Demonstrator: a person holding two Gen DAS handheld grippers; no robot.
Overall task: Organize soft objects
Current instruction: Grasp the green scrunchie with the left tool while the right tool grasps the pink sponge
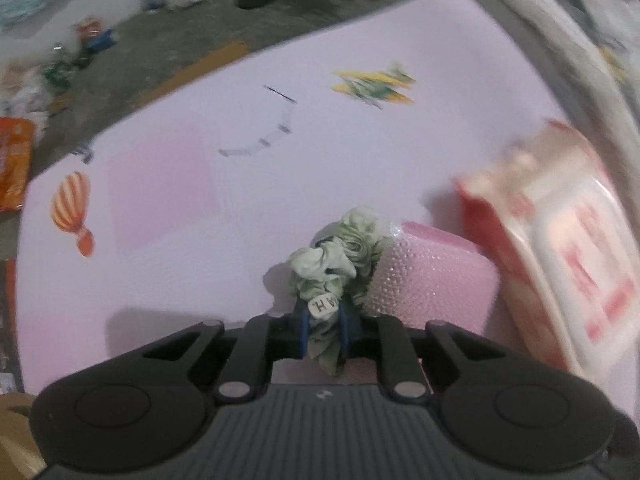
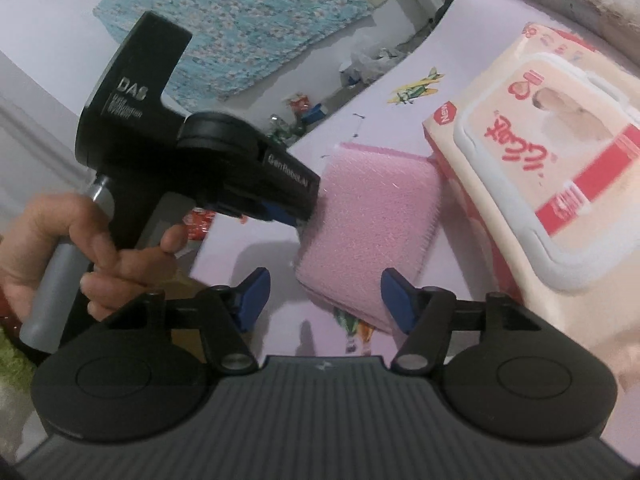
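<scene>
My left gripper (image 1: 323, 330) is shut on a pale green fabric scrunchie (image 1: 340, 256) and holds it just left of a pink textured sponge (image 1: 432, 276) on the pink table (image 1: 240, 184). A pack of wet wipes (image 1: 560, 240) lies right of the sponge. In the right wrist view the left gripper body (image 2: 248, 176) reaches the sponge's (image 2: 372, 232) left edge; the scrunchie is hidden there. My right gripper (image 2: 324, 296) is open and empty, its blue fingertips (image 2: 396, 292) on either side of the sponge's near end. The wipes pack (image 2: 540, 168) is at the right.
The table carries a balloon sticker (image 1: 74, 212) and a plane sticker (image 1: 374, 84). Beyond its far edge the floor holds bags and clutter (image 1: 60, 64). A white padded edge (image 1: 540, 20) runs along the right. A teal patterned cloth (image 2: 248, 20) hangs on the wall.
</scene>
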